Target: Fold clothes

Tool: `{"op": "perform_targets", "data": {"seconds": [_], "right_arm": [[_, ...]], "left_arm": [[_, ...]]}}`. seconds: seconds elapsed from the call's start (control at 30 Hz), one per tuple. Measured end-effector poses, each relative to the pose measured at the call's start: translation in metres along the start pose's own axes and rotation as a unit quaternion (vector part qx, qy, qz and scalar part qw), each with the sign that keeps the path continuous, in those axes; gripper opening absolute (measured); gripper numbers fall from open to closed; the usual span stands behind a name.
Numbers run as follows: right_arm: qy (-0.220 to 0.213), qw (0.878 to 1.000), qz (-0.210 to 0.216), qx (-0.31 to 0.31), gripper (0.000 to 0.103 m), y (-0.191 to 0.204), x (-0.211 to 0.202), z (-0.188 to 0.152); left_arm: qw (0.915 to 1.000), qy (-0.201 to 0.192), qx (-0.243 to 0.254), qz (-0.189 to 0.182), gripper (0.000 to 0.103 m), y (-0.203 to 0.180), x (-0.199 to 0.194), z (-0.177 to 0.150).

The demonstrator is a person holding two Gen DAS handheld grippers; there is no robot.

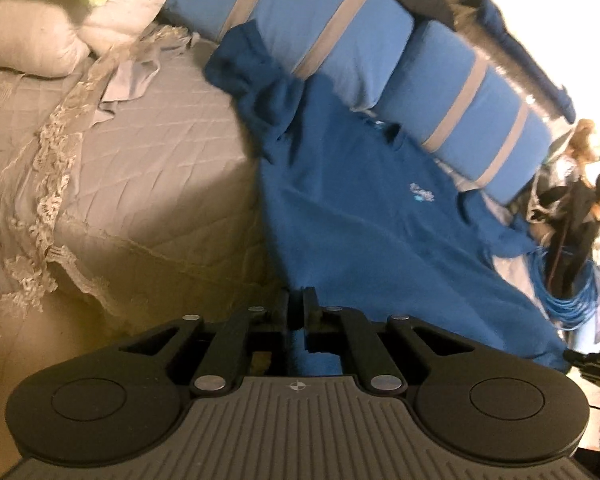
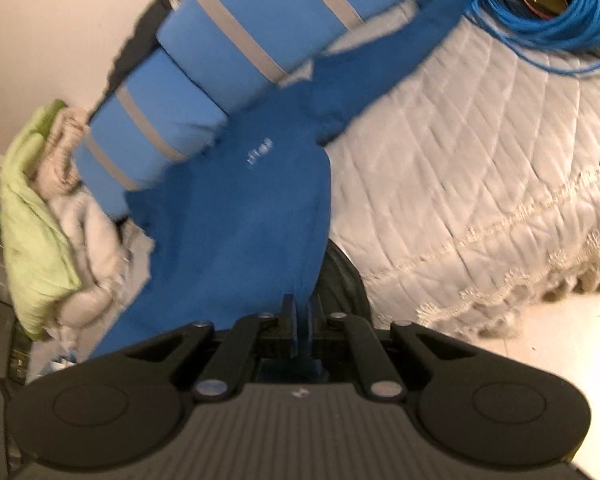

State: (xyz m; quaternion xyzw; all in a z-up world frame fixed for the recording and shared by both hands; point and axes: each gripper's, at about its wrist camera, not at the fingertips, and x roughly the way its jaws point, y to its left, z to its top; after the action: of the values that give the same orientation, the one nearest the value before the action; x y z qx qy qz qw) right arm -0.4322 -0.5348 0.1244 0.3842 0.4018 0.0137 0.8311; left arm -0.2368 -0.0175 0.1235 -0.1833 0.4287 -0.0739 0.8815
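The blue sweatshirt [image 1: 364, 220] lies spread on the bed [image 1: 148, 152], its body running from the near edge up to the far side, where the collar end meets a row of light-blue cushions with grey stripes [image 1: 340, 32]. One sleeve [image 1: 252, 80] is bunched up at the far left against those cushions; a small pale emblem [image 1: 422, 192] sits on the chest. The left tool [image 1: 298, 308] has its fingers drawn nearly together with blue cloth of the hem pinched between them — clenched on the sweatshirt at its near left corner. In the right wrist view the right tool [image 2: 300, 320] is likewise closed tight on a fold of the same blue cloth at the near edge, and the fabric rises taut from the bed toward it. The bed wears a grey quilted cover with a lace border [image 2: 520, 280] along its near side. Pale pillows [image 1: 28, 36] and a light-green one [image 2: 36, 216] are heaped at the left end, and a coil of blue cable [image 2: 552, 12] rests at the far right of the bed — just beside the sweatshirt's other sleeve [image 2: 400, 52].
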Motion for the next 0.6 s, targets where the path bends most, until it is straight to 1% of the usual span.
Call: {"op": "perform_targets", "data": {"seconds": [0.03, 0.07, 0.1, 0.13, 0.17, 0.2, 0.27, 0.3, 0.33, 0.4, 0.5, 0.57, 0.6], "right_arm": [[-0.003, 1.000, -0.004, -0.002, 0.013, 0.000, 0.002, 0.000], [-0.014, 1.000, -0.011, -0.007, 0.019, 0.000, 0.001, 0.002], [-0.026, 0.999, -0.020, -0.015, 0.046, 0.001, -0.001, 0.006], [-0.040, 0.999, -0.027, -0.025, 0.069, 0.003, -0.005, 0.010], [-0.056, 0.997, -0.034, -0.034, 0.080, 0.006, -0.010, 0.015], [-0.071, 0.996, -0.038, -0.042, 0.092, 0.008, -0.014, 0.020], [-0.095, 0.993, -0.041, -0.054, 0.094, 0.010, -0.022, 0.031], [-0.105, 0.992, -0.044, -0.058, 0.099, 0.010, -0.025, 0.039], [-0.116, 0.990, -0.048, -0.062, 0.101, 0.010, -0.029, 0.045], [-0.141, 0.986, -0.059, -0.073, 0.102, 0.012, -0.039, 0.059], [-0.184, 0.975, -0.085, -0.096, 0.102, 0.018, -0.058, 0.081], [-0.215, 0.966, -0.096, -0.109, 0.102, 0.023, -0.075, 0.096], [-0.231, 0.961, -0.103, -0.112, 0.103, 0.025, -0.085, 0.103]], "left_arm": [[1.0000, -0.002, 0.001, 0.003, 0.026, 0.000, -0.001, 0.002], [0.9999, -0.010, 0.003, 0.007, 0.037, -0.001, -0.004, 0.004], [0.9996, -0.024, 0.006, 0.012, 0.057, -0.001, -0.009, 0.007], [0.9991, -0.039, 0.009, 0.017, 0.072, -0.002, -0.013, 0.010], [0.9982, -0.053, 0.015, 0.023, 0.075, -0.003, -0.018, 0.011], [0.9973, -0.065, 0.022, 0.028, 0.075, -0.005, -0.024, 0.015], [0.9949, -0.085, 0.037, 0.040, 0.076, -0.009, -0.034, 0.022], [0.9939, -0.090, 0.043, 0.045, 0.076, -0.012, -0.038, 0.027], [0.9928, -0.096, 0.050, 0.050, 0.076, -0.014, -0.043, 0.031], [0.9896, -0.112, 0.068, 0.060, 0.076, -0.019, -0.056, 0.042], [0.9834, -0.142, 0.087, 0.071, 0.076, -0.025, -0.082, 0.058], [0.9792, -0.166, 0.094, 0.070, 0.076, -0.028, -0.103, 0.068], [0.9775, -0.179, 0.091, 0.064, 0.076, -0.029, -0.116, 0.074]]}}
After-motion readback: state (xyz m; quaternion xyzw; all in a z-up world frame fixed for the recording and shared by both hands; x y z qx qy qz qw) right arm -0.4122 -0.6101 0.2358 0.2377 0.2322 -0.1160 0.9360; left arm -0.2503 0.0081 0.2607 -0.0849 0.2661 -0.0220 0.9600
